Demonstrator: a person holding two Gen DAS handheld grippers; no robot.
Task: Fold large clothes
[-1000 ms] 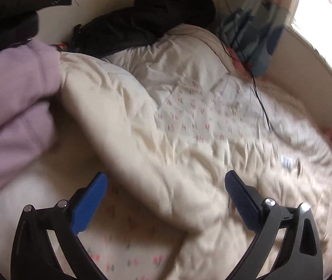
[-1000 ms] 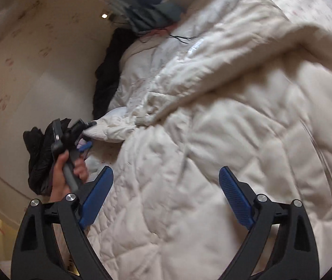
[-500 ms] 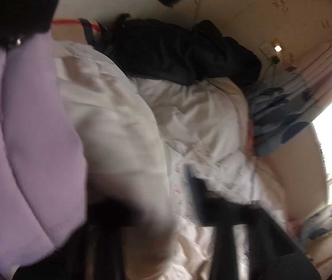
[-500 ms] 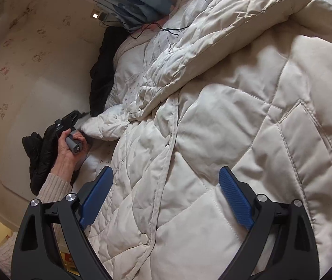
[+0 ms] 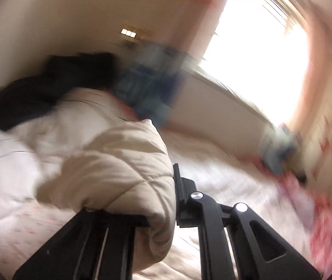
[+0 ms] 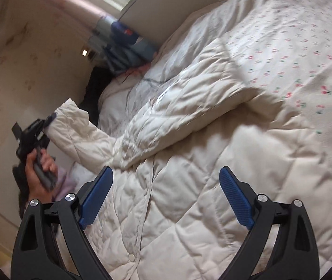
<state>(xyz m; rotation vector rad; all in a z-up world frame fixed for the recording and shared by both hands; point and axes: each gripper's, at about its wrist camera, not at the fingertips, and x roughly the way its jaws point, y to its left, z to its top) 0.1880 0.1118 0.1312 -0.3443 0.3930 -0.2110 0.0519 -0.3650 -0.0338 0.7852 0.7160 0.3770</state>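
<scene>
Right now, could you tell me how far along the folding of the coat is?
Early. The cream quilted puffer coat lies spread open on the cherry-print bedspread, no finished fold visible. In hand: the left gripper is clamped on the coat's sleeve, lifting it. The right gripper hovers open. Both sleeves and the body remain.

Cream walls (image 6: 14,74) carry faint pink prints. Window (image 5: 257,60) — strongly overexposed — sits above the bed (image 6: 306,53), which bears cherry-print bedding. Wall switch (image 5: 128,32) glows.
</scene>
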